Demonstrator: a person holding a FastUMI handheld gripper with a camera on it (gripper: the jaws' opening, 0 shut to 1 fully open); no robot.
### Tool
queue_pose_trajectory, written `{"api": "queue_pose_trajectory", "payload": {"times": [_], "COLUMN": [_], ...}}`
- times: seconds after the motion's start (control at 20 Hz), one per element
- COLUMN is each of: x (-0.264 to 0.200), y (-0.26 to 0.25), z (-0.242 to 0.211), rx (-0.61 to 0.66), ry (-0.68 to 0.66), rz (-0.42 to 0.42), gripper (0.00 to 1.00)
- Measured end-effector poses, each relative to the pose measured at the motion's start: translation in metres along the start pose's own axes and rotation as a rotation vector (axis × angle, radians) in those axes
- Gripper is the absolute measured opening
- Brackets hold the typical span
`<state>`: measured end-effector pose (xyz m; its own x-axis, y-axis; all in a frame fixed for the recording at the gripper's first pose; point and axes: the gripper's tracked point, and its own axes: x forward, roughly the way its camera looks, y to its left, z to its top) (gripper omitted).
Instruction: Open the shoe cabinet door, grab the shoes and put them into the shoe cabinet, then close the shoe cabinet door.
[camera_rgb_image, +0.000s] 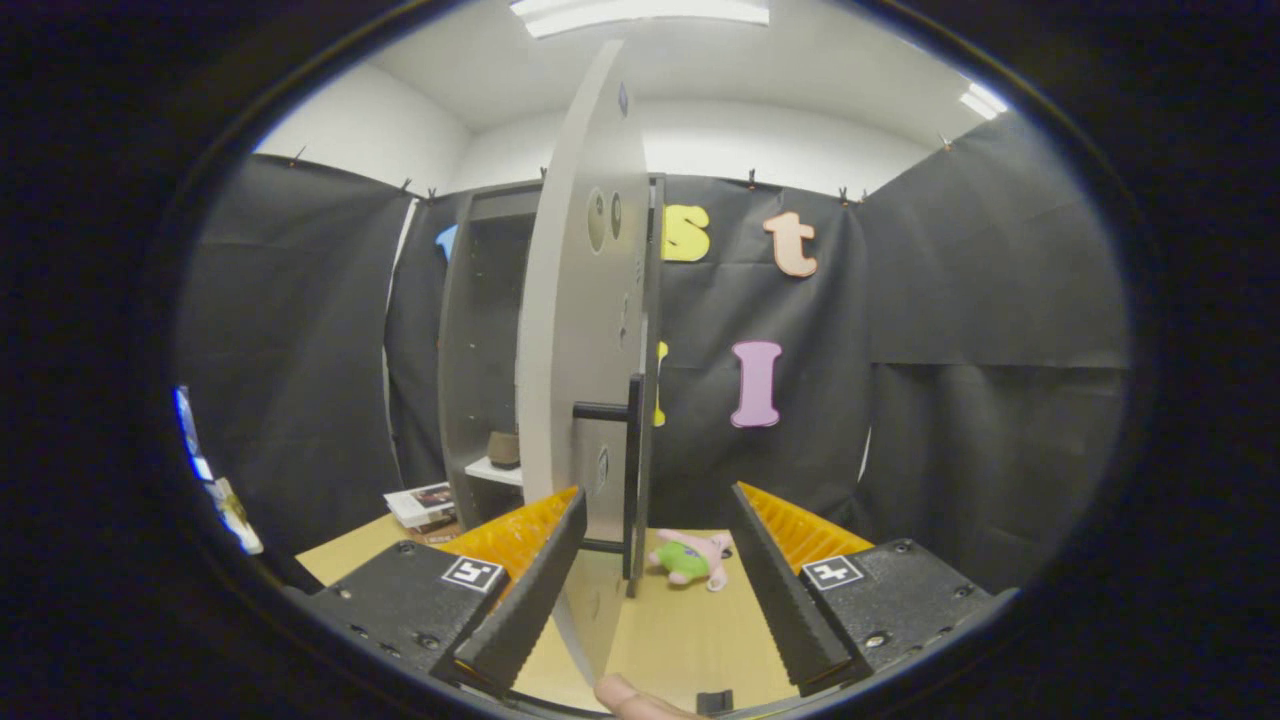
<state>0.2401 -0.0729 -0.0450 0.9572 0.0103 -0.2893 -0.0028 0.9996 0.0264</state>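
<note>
The grey shoe cabinet (480, 330) stands against the booth wall. Its door (580, 330) is swung out toward me, seen nearly edge-on. The door's lower edge reaches between my fingers. A black bar handle (634, 470) runs down the door's right face, just ahead of my fingers. My gripper (655, 545) is open, its fingers wide apart and pressing on nothing. A brownish shoe (504, 449) sits on a white shelf (495, 471) inside the cabinet, left of the door.
A green and pink plush toy (690, 558) lies on the wooden table (680, 630) beyond the fingers. Magazines (425, 505) are stacked at the cabinet's left foot. A fingertip (625, 695) shows at the bottom between the fingers.
</note>
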Motion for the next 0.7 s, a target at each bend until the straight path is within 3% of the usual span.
{"api": "queue_pose_trajectory", "payload": {"times": [0.35,0.7], "x": [0.008,0.01], "y": [0.06,0.091], "z": [-0.014,-0.017], "rx": [-0.095,-0.004], "ry": [0.008,0.005], "rz": [0.052,0.062], "gripper": [0.93,0.93]}}
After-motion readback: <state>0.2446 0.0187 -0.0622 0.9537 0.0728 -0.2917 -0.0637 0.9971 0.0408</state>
